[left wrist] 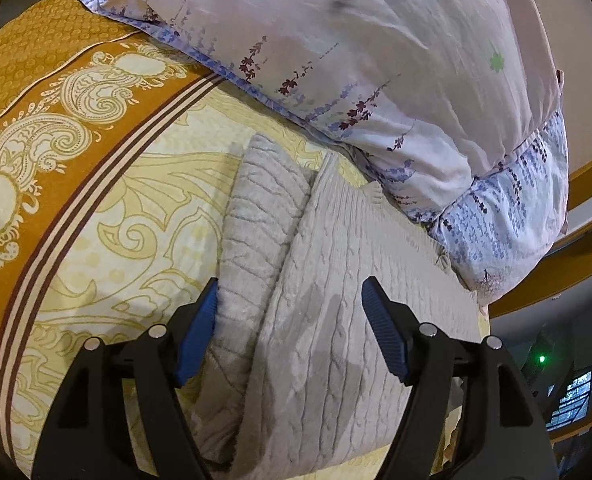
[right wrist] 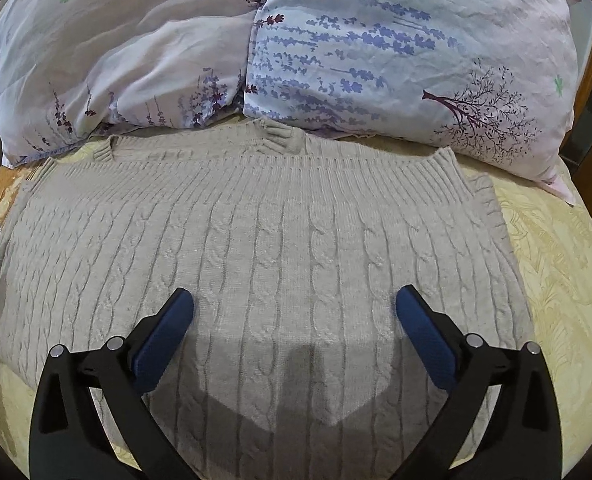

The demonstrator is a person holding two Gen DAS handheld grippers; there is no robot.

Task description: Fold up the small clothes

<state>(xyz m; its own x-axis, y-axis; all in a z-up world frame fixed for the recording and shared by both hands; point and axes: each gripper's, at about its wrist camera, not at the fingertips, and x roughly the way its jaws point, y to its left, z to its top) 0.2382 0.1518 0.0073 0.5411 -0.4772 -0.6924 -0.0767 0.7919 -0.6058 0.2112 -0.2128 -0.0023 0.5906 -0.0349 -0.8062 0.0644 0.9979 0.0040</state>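
A beige cable-knit sweater (right wrist: 280, 248) lies flat on the bed, its ribbed hem and cuffs toward the pillows. In the left wrist view the sweater (left wrist: 327, 320) shows with a sleeve part (left wrist: 256, 216) folded beside the body. My left gripper (left wrist: 290, 300) is open, low over the sweater's edge, its left finger close by the sleeve fold; whether it touches the knit I cannot tell. My right gripper (right wrist: 294, 300) is open and empty, hovering above the sweater's middle.
Two floral pillows (right wrist: 395, 52) lie just behind the sweater. The yellow and orange patterned bedsheet (left wrist: 96, 208) spreads to the left, and the bedsheet also shows to the right of the sweater in the right wrist view (right wrist: 555, 280). A wooden bed frame (left wrist: 591, 184) runs at the right.
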